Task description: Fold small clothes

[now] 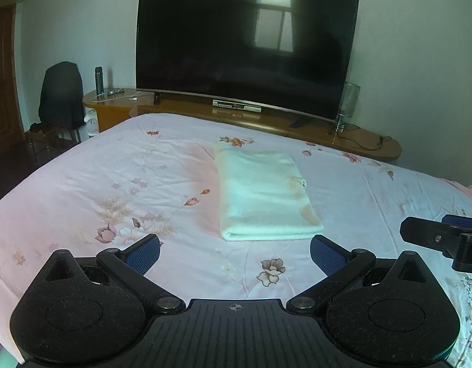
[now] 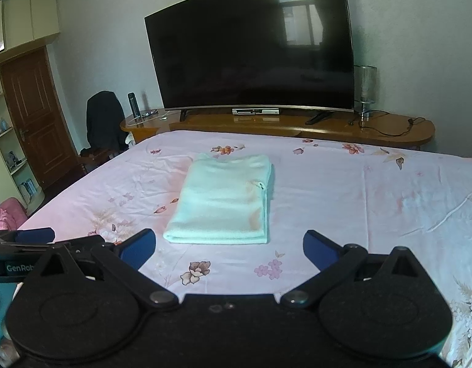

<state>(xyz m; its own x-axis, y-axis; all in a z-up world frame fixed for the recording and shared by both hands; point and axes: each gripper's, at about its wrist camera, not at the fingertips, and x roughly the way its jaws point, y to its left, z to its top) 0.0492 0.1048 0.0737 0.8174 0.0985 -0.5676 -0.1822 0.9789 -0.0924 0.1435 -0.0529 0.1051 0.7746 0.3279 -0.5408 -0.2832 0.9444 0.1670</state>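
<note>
A pale mint-green cloth [image 1: 263, 193] lies folded into a neat rectangle on the pink floral bedsheet [image 1: 113, 184]; in the right wrist view the same cloth [image 2: 223, 202] sits just left of centre. My left gripper [image 1: 234, 253] is open, its blue pads spread wide just short of the cloth's near edge, nothing between them. My right gripper [image 2: 230, 248] is open too, empty, a little back from the cloth's near edge. The right gripper's fingertip [image 1: 435, 236] shows at the right border of the left view, and the left gripper's finger [image 2: 33, 234] shows at the left border of the right view.
A large dark television [image 1: 245, 46] stands on a long wooden stand [image 1: 343, 135] past the bed's far edge. A chair draped with a dark jacket [image 1: 62, 92], a black flask [image 1: 98, 78] and a glass lamp [image 1: 348, 101] are there too. A brown door [image 2: 33, 116] is left.
</note>
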